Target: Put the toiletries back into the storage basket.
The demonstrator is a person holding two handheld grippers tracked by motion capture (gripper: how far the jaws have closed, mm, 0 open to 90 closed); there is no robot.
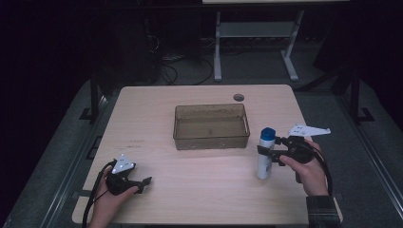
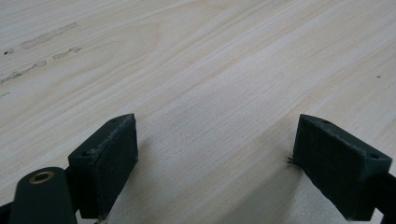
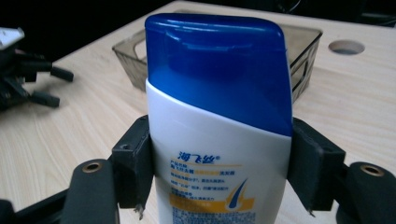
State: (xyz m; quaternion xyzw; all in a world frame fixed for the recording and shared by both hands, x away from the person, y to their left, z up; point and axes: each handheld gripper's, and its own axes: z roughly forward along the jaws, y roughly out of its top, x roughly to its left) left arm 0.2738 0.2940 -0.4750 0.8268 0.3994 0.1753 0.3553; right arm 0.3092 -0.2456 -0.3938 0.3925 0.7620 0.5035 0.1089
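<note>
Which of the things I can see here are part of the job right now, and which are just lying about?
In the job:
- white bottle with blue cap, upright, clamped in the right tongs
- clear brown bin, open and close by: probably where it goes

Lying about:
- left tongs, open over bare table
- round hole in the tabletop
- white desk frame behind

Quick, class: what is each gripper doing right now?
Left gripper: open, nothing between its jaws, low over the table.
Right gripper: closed on the white bottle with the blue cap.
</note>
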